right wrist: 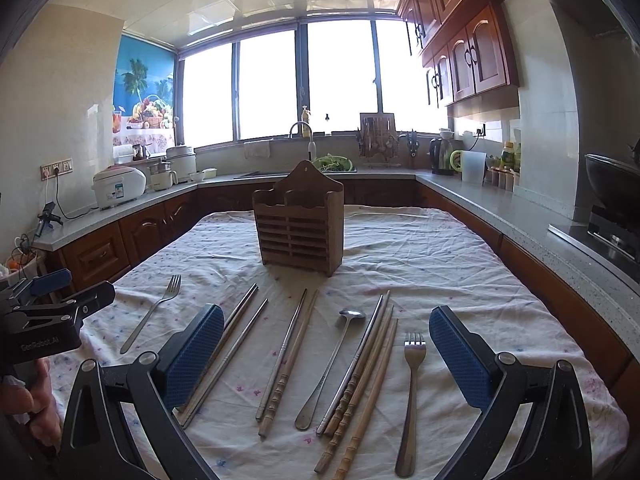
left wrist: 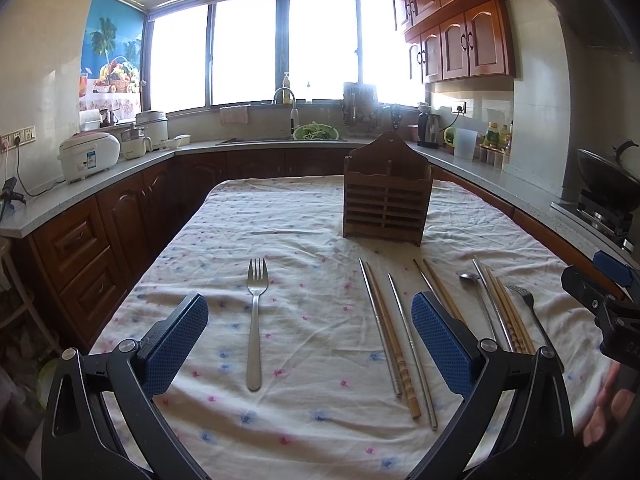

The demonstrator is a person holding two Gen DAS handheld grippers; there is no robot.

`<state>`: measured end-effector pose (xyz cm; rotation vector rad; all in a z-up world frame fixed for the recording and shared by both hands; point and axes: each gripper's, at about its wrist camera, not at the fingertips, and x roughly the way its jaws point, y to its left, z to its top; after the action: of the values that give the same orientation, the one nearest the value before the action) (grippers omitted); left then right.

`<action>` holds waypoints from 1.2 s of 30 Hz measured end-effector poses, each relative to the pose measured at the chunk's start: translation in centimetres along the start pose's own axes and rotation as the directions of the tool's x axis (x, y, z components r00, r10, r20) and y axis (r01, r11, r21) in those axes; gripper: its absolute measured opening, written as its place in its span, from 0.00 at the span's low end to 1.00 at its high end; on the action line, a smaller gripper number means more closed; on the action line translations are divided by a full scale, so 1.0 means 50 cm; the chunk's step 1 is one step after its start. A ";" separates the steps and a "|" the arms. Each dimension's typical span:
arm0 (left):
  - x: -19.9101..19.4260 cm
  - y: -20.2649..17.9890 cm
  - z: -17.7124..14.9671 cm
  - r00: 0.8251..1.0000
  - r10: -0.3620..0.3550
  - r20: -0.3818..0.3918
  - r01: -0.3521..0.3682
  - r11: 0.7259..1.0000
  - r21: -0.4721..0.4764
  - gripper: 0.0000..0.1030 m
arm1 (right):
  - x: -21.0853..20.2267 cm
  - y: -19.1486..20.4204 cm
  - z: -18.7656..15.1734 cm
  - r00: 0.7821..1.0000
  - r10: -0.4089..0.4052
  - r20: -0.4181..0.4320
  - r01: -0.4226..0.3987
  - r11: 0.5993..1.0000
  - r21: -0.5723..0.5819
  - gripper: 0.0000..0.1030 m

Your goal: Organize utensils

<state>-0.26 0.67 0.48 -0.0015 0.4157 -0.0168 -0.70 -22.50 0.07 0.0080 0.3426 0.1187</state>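
Observation:
A wooden slatted utensil holder [left wrist: 387,200] [right wrist: 299,227] stands upright on the cloth-covered table [left wrist: 280,420] [right wrist: 440,264]. Utensils lie flat in front of it: a steel fork [left wrist: 255,320] [right wrist: 154,312] at the left, metal and bamboo chopsticks [left wrist: 390,332] [right wrist: 288,360] in the middle, a steel spoon [right wrist: 332,364] [left wrist: 478,300], more chopsticks [right wrist: 364,376] and a second fork [right wrist: 411,392] at the right. My left gripper [left wrist: 310,320] is open and empty, above the table between the left fork and the chopsticks. My right gripper [right wrist: 326,334] is open and empty above the spoon and chopsticks.
Kitchen counters surround the table, with a rice cooker [left wrist: 90,156], sink [left wrist: 280,140], kettle [right wrist: 440,158] and a wok on the stove [right wrist: 612,188]. The right gripper shows at the right edge in the left wrist view [left wrist: 600,300]; the left gripper shows at the left edge in the right wrist view [right wrist: 44,312].

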 end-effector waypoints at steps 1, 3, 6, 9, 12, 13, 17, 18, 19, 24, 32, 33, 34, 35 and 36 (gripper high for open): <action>-0.001 0.000 0.000 1.000 -0.001 0.000 0.001 1.000 -0.001 1.00 | 0.000 0.001 0.000 1.000 0.001 0.001 -0.001 1.000 0.000 1.00; -0.001 -0.001 0.000 1.000 -0.001 -0.001 0.001 1.000 0.000 1.00 | 0.000 0.001 -0.001 1.000 0.002 0.003 -0.002 1.000 -0.002 1.00; 0.000 -0.003 0.000 1.000 -0.001 -0.003 0.001 1.000 -0.001 1.00 | 0.001 0.002 -0.001 1.000 0.005 0.001 -0.005 1.000 -0.001 1.00; 0.001 -0.001 0.000 1.000 -0.001 -0.004 0.001 1.000 -0.003 1.00 | 0.003 0.002 -0.001 1.000 0.007 0.000 -0.007 1.000 -0.001 1.00; 0.001 -0.001 0.000 1.000 -0.002 -0.007 0.002 1.000 -0.005 1.00 | 0.003 0.002 -0.001 1.000 0.009 0.000 -0.009 1.000 0.000 1.00; 0.001 -0.002 0.000 1.000 -0.003 -0.008 0.003 1.000 -0.004 1.00 | 0.003 0.002 -0.001 1.000 0.009 -0.001 -0.009 1.000 0.001 1.00; 0.011 0.000 0.001 1.000 -0.006 -0.024 0.006 1.000 -0.010 1.00 | 0.004 0.002 -0.002 1.000 0.008 -0.003 -0.008 1.000 0.002 1.00; 0.014 0.001 0.001 1.000 -0.008 -0.030 0.008 1.000 -0.013 1.00 | 0.005 0.002 -0.003 1.000 0.009 -0.005 -0.009 1.000 0.003 1.00; 0.018 0.002 0.001 0.999 -0.008 -0.038 0.007 1.000 -0.016 1.00 | 0.007 0.001 -0.004 1.000 0.010 -0.007 -0.010 1.000 0.005 1.00; 0.042 0.008 0.011 0.996 -0.011 -0.084 0.009 1.000 -0.030 1.00 | 0.019 -0.010 0.000 1.000 0.014 -0.025 -0.013 1.000 0.021 1.00; 0.104 0.009 0.042 0.987 -0.025 -0.160 0.021 0.999 -0.028 1.00 | 0.060 -0.050 0.018 0.997 0.021 -0.081 -0.015 0.997 0.078 0.98; 0.114 0.010 0.046 0.984 -0.030 -0.173 0.025 0.999 -0.032 0.99 | 0.067 -0.055 0.021 0.996 0.024 -0.087 -0.017 0.996 0.085 0.97; 0.124 0.010 0.050 0.982 -0.035 -0.185 0.029 0.999 -0.035 0.98 | 0.074 -0.061 0.024 0.995 0.026 -0.096 -0.018 0.996 0.090 0.93; 0.134 0.010 0.053 0.979 -0.040 -0.198 0.033 0.999 -0.037 0.96 | 0.083 -0.067 0.026 0.994 0.030 -0.108 -0.019 0.995 0.098 0.91; 0.145 0.009 0.057 0.977 -0.044 -0.209 0.038 0.999 -0.036 0.95 | 0.092 -0.074 0.029 0.992 0.035 -0.124 -0.021 0.994 0.111 0.89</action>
<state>7.50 0.99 0.16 -0.0401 0.6277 -0.0513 4.53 -25.63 -0.21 0.1148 0.4744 0.1286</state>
